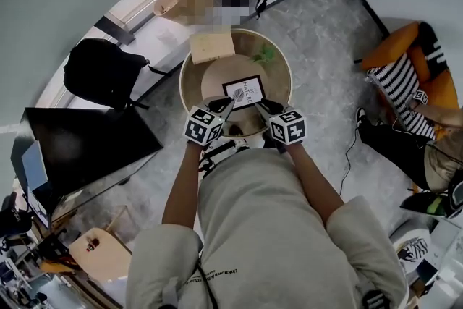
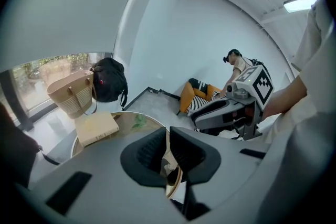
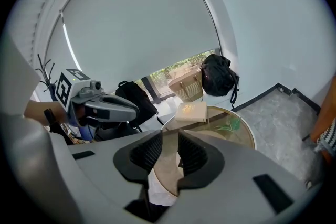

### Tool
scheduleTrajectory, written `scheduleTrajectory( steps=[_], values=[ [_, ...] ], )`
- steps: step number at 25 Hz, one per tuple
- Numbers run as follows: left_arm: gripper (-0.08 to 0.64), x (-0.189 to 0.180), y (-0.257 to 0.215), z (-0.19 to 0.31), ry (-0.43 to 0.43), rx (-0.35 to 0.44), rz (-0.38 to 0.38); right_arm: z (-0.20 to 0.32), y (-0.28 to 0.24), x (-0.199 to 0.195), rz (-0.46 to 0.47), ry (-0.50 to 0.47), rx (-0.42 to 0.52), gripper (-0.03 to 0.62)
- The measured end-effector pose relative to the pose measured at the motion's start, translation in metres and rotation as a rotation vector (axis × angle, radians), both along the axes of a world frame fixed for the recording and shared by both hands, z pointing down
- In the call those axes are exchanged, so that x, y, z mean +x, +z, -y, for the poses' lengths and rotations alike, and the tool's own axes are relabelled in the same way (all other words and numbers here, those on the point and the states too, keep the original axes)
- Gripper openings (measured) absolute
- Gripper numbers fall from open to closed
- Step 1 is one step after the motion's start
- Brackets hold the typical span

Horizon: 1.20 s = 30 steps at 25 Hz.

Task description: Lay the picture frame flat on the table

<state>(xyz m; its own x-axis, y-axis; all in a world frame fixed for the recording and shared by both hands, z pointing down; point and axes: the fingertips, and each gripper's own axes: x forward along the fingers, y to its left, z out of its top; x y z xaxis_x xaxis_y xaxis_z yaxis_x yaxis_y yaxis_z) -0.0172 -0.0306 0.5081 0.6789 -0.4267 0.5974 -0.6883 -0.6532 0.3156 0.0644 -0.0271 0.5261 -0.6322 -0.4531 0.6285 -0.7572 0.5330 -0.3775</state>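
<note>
With the picture frame (image 1: 243, 92) apparently already flat on the table (image 1: 210, 83), the left gripper (image 1: 224, 106) hovers near it clenched on nothing, and the right gripper (image 1: 263, 107) hangs parted and empty.

Left hand-held gripper (image 2: 167, 134) jaws nearly together, right hand-held gripper (image 3: 169, 138) jaws apart.

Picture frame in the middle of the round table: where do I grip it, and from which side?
Take the picture frame by its thin black border at the near corners, coming from your side of the table, where the left gripper and right gripper are. It seems to lie face up, so probably only the rim gives the jaws a bite.
</note>
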Motion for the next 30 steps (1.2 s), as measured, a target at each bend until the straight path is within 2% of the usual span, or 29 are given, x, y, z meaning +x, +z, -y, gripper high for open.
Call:
scheduleTrajectory(
  steps=[7,13,26,30],
  values=[
    [0.021,-0.004,0.005,-0.006,-0.013,-0.03,-0.004,-0.006,0.004,0.0,0.009,0.008,-0.01,0.112],
    [0.021,0.004,0.011,-0.017,0.012,-0.056,0.006,-0.012,0.009,0.006,0.01,0.019,-0.022,0.11],
    [0.021,0.008,0.013,-0.024,0.003,-0.066,-0.019,-0.018,0.012,0.01,0.019,0.024,-0.036,0.034],
    [0.021,0.014,0.011,-0.026,0.013,-0.068,-0.019,-0.02,0.01,0.013,0.027,0.016,-0.041,0.034]
  ],
)
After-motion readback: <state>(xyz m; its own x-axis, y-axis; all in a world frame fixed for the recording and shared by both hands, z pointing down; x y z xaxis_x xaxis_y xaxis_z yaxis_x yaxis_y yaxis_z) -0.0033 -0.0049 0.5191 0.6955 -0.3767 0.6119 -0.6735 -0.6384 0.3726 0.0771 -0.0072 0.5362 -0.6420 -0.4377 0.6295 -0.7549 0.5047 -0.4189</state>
